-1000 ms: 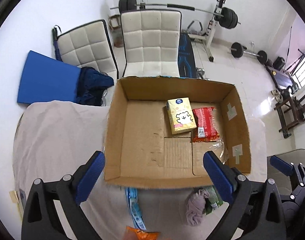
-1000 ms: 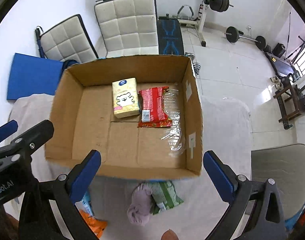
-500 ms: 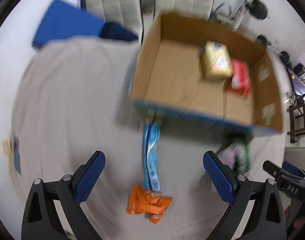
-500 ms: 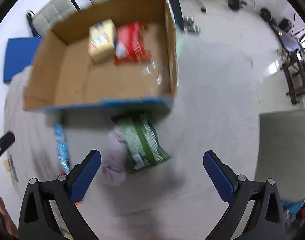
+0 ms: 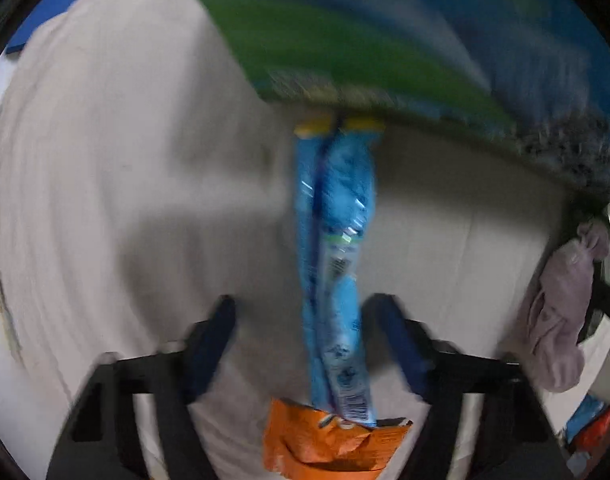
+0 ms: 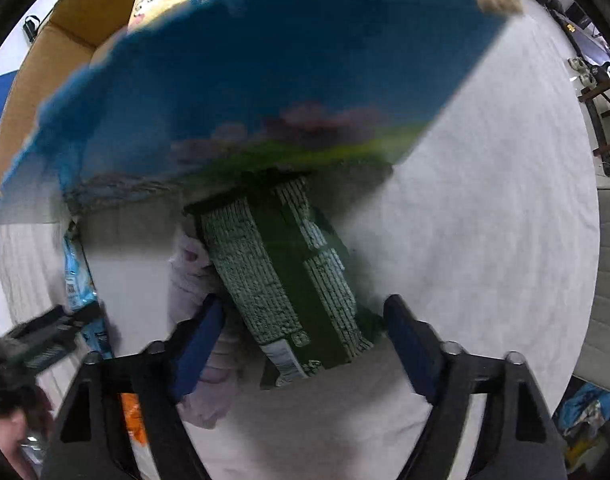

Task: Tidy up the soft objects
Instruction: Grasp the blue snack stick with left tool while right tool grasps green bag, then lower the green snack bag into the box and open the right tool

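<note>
Both grippers were low over the table with jaws apart, the left gripper (image 5: 305,320) straddling the blue packet (image 5: 335,264) and the right gripper (image 6: 305,320) straddling the green packet (image 6: 289,276) beside the box (image 6: 265,80); closing might snag the adjacent lilac cloth (image 6: 193,280).

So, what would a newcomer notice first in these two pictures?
The box's blue-and-green outer wall fills the top of both views. Below it, a long blue packet lies between the open left gripper's fingers, and a green packet between the open right gripper's.
</note>
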`<act>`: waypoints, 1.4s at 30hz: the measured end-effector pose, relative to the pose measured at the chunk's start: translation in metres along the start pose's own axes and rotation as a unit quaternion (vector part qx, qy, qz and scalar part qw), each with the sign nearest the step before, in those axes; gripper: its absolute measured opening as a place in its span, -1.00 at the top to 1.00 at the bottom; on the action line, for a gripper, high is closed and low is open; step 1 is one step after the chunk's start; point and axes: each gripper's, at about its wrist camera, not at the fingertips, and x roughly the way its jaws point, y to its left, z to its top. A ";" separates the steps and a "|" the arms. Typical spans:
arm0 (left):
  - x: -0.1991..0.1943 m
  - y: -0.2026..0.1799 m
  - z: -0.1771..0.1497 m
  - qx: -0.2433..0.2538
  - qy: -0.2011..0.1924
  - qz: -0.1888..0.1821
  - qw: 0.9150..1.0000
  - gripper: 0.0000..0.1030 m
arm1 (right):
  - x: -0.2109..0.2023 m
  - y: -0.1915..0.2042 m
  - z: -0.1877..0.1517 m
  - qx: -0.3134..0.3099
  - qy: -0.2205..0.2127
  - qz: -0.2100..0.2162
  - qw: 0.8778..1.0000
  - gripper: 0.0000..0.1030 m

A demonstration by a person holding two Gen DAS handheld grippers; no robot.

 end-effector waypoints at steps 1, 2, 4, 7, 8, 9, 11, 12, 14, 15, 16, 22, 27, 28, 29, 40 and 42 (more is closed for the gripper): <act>-0.002 -0.003 -0.003 0.001 -0.009 0.000 1.000 0.08 | 0.000 0.000 -0.001 -0.002 0.003 -0.007 1.000 -0.22; -0.003 -0.008 -0.006 0.007 -0.009 -0.004 1.000 0.17 | 0.000 -0.002 -0.002 -0.004 0.005 -0.007 1.000 -0.21; -0.004 -0.014 -0.010 0.008 -0.008 -0.006 1.000 0.48 | 0.005 -0.004 -0.003 -0.008 0.013 -0.006 1.000 -0.21; -0.005 -0.027 -0.021 0.014 -0.010 -0.003 1.000 0.56 | 0.011 -0.007 -0.012 -0.011 0.021 -0.018 1.000 -0.10; -0.005 -0.031 -0.026 0.017 -0.010 -0.004 1.000 0.57 | 0.011 -0.007 -0.015 -0.012 0.022 -0.021 0.999 -0.01; -0.008 -0.038 -0.032 0.023 -0.009 -0.008 1.000 0.60 | 0.009 -0.009 -0.021 -0.009 0.028 -0.022 0.999 0.08; -0.011 -0.051 -0.046 0.033 -0.009 -0.012 0.999 0.61 | 0.007 -0.014 -0.032 -0.009 0.037 -0.024 0.999 0.14; -0.013 -0.057 -0.051 0.038 -0.008 -0.014 0.999 0.61 | 0.005 -0.018 -0.044 -0.010 0.045 -0.030 0.998 0.14; -0.016 -0.071 -0.066 0.048 -0.007 -0.025 0.999 0.62 | 0.005 -0.027 -0.066 -0.008 0.063 -0.035 0.997 0.14; -0.018 -0.080 -0.075 0.056 -0.006 -0.029 0.998 0.62 | 0.006 -0.033 -0.079 -0.006 0.074 -0.037 0.997 0.14; -0.018 -0.087 -0.082 0.063 -0.004 -0.032 0.997 0.62 | 0.007 -0.038 -0.089 -0.004 0.082 -0.040 0.996 0.14; -0.002 -0.126 -0.114 0.095 0.015 -0.029 0.995 0.62 | 0.014 -0.051 -0.125 0.002 0.092 -0.042 0.995 0.11; -0.001 -0.145 -0.126 0.102 0.002 -0.013 0.995 0.62 | 0.024 -0.048 -0.127 0.010 0.079 -0.051 0.996 0.05; -0.002 -0.148 -0.127 0.103 0.001 -0.012 0.995 0.62 | 0.023 -0.048 -0.128 0.010 0.077 -0.052 0.996 0.06; -0.005 -0.151 -0.131 0.103 -0.001 -0.010 0.995 0.63 | 0.022 -0.048 -0.130 0.008 0.075 -0.052 0.996 0.10; -0.082 -0.165 -0.149 0.106 -0.050 -0.053 0.992 0.68 | -0.037 -0.018 -0.136 -0.004 0.043 -0.017 0.999 0.29; -0.106 -0.167 -0.151 0.105 -0.066 -0.070 0.990 0.68 | -0.061 -0.015 -0.134 -0.006 0.028 -0.001 1.000 0.30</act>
